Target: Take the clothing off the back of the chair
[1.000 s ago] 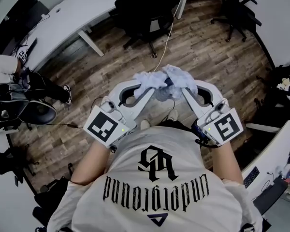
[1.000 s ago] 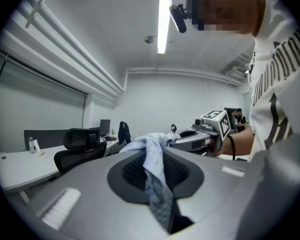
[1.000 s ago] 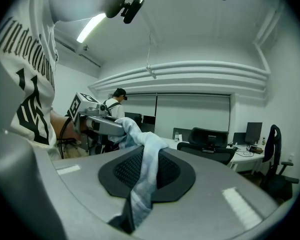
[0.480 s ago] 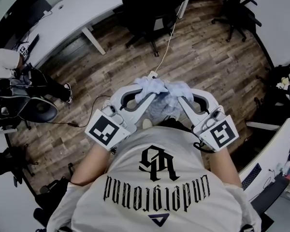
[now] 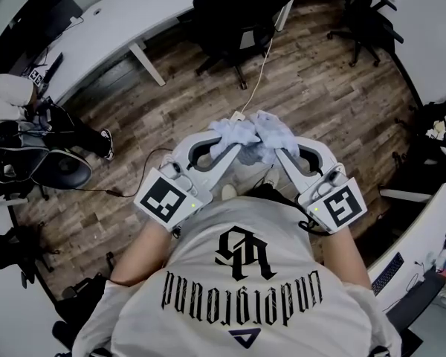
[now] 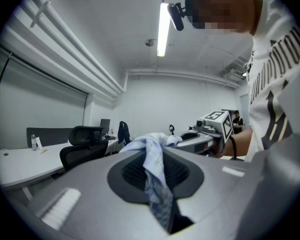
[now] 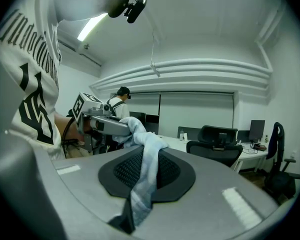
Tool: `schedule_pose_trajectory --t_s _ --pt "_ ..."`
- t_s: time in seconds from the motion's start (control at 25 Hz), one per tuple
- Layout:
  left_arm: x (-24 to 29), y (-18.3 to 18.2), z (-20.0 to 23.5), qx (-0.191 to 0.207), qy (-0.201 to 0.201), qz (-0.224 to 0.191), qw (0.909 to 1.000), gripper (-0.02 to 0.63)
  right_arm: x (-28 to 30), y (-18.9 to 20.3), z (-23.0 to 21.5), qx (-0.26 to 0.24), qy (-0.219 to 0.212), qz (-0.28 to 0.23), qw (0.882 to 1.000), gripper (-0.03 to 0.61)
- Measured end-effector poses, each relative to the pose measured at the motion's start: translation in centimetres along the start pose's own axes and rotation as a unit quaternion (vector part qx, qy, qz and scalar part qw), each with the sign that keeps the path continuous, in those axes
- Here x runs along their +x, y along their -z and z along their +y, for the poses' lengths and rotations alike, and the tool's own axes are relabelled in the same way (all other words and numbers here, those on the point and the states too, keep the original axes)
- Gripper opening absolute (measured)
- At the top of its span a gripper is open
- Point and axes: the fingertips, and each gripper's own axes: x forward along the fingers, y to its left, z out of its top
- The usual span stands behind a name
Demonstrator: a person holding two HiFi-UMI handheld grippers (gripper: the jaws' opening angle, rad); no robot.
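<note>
A pale blue garment (image 5: 254,131) is bunched up in the air in front of the person's chest, held between both grippers. My left gripper (image 5: 234,141) is shut on its left part. The cloth (image 6: 155,176) runs down between that gripper's jaws in the left gripper view. My right gripper (image 5: 272,144) is shut on the right part, and a strip of the fabric (image 7: 142,184) hangs through its jaws. Both grippers point nearly level, tips close together. A black office chair (image 5: 241,17) stands beyond them by the desk, its back bare.
A long white desk (image 5: 104,24) runs along the far side, with another black chair (image 5: 364,13) at the right. A white cable (image 5: 257,62) trails over the wooden floor. Another person (image 5: 30,121) with bags is at the left. A second desk edge (image 5: 424,229) lies at the right.
Both grippers have drawn the bunched garment slightly back toward the person's body, then held nearly still. Both grips are unchanged.
</note>
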Motion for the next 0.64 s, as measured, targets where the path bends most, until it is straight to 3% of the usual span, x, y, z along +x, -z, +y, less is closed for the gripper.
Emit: schedule_pose_trajectory --t_s 0.64 --pt "1.0 0.1 -0.9 -0.004 0.008 -0.002 1.0000 0.087 -0.9 0.1 -0.3 0.001 0.006 -0.002 1.000 0.040"
